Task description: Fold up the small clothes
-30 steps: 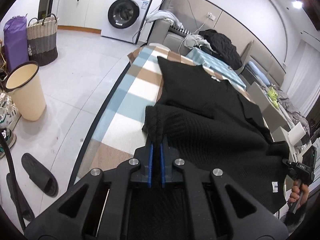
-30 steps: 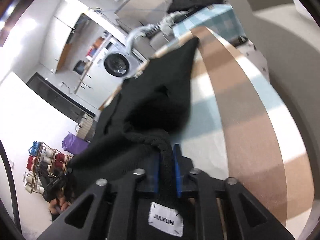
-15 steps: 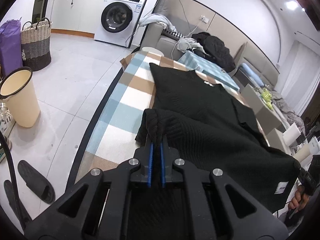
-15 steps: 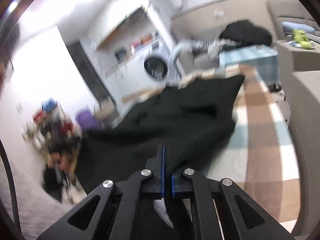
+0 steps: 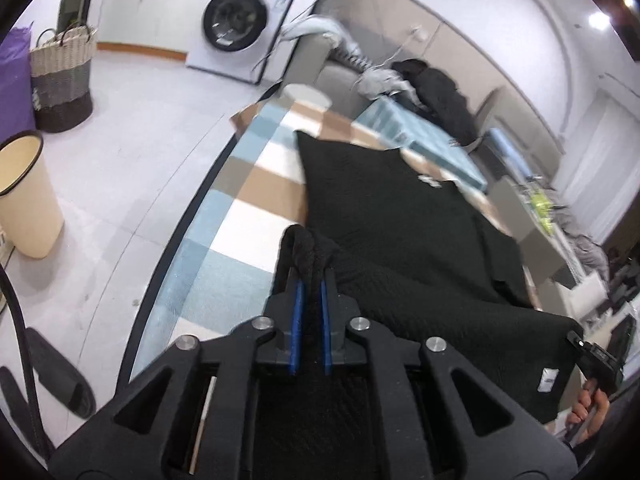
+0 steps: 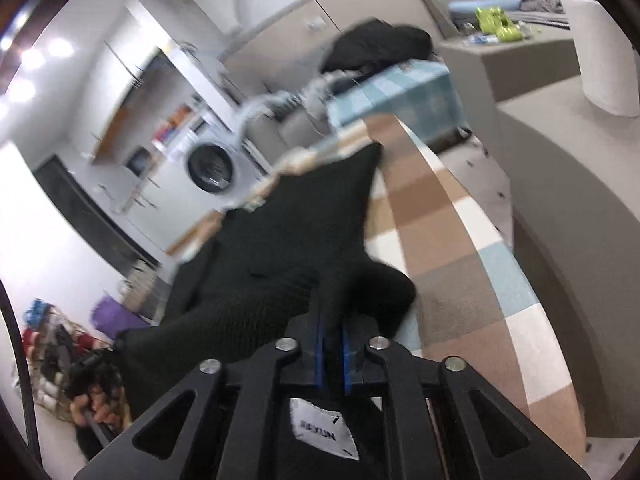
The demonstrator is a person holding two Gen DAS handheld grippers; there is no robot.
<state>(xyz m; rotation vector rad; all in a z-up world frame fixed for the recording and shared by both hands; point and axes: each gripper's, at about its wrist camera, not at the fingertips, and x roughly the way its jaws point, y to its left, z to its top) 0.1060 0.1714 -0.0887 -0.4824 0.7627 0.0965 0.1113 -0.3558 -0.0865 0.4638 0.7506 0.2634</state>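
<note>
A black knit garment (image 5: 400, 216) lies along a checked blue, brown and white cloth-covered table (image 5: 240, 216). Its near hem is lifted off the table and stretched between my two grippers. My left gripper (image 5: 309, 280) is shut on the left corner of the hem, bunched between the blue pads. My right gripper (image 6: 332, 320) is shut on the other corner of the garment (image 6: 304, 240); a white label (image 6: 324, 432) hangs under it. The right gripper also shows at the far right of the left wrist view (image 5: 596, 360), with a hand on it.
A cream bin (image 5: 24, 196), a woven basket (image 5: 62, 80) and black slippers (image 5: 60, 372) stand on the floor left of the table. A washing machine (image 5: 240, 28) is at the back. A grey sofa (image 6: 560, 152) with clothes runs along the table's right side.
Both grippers have carried the held hem forward over the garment, so the fold has advanced. The right wrist view has swung and tilted.
</note>
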